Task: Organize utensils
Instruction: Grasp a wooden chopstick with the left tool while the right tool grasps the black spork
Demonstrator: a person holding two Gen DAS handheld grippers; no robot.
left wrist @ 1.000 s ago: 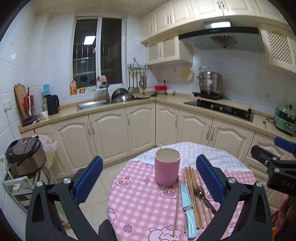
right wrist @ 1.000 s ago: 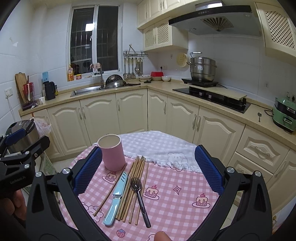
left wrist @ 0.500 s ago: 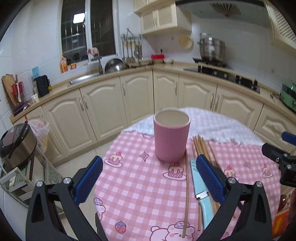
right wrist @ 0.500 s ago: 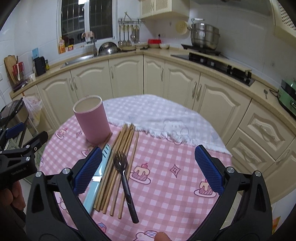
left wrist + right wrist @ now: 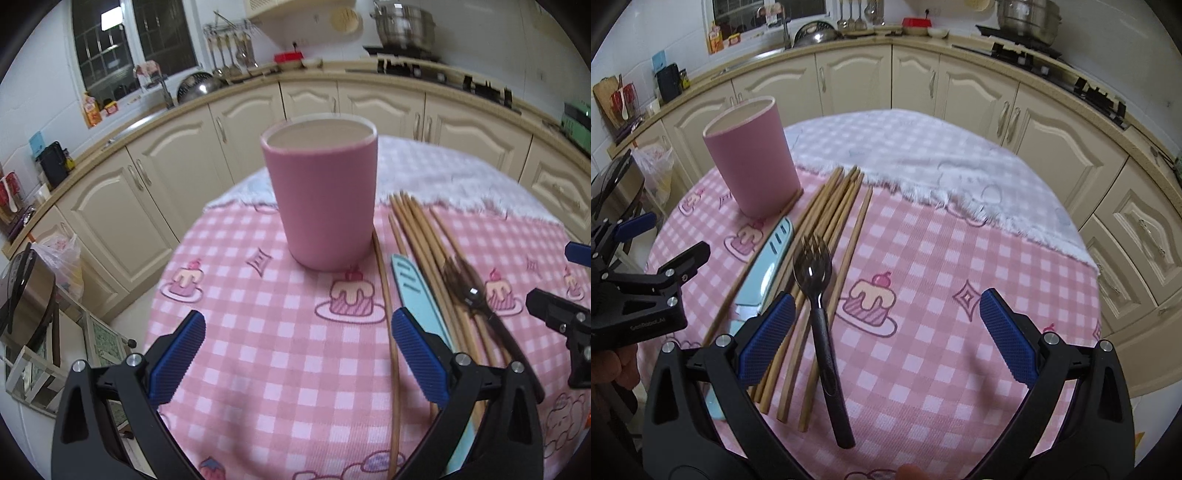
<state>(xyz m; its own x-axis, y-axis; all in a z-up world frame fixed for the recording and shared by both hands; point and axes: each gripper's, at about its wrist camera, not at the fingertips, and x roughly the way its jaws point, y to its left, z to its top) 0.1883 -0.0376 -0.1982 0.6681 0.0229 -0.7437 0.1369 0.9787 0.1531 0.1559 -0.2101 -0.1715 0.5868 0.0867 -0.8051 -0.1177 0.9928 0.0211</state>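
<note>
1. Standing up straight on the round table [image 5: 258, 369] is a pink cup [image 5: 320, 195], and it looks like nothing is inside it (only a bit of its inside shows).
2. Both blue fingers of the left gripper [image 5: 298, 360] are spread wide apart, with nothing between them. It hangs above the pink checked cloth, in front of the cup and not touching it.
3. One lone chopstick [image 5: 388, 332] lies just beside the cup, with its far end right at the cup's bottom.
4. Next to that stick lies a light blue knife [image 5: 764, 266], flat on the cloth.
5. A bunch of wooden chopsticks [image 5: 834, 206] lies next to the knife, all pointing about the same way.
6. A dark fork [image 5: 818, 302] lies on top of some of the sticks, with its prongs pointing toward the cup side.
7. Fingers of the right gripper [image 5: 887, 338] are wide apart too, holding nothing. It hangs over the fork handle, and its left finger [image 5: 768, 336] is above the sticks.
8. A white fringed cloth [image 5: 923, 155] covers the far part of the table.
</note>
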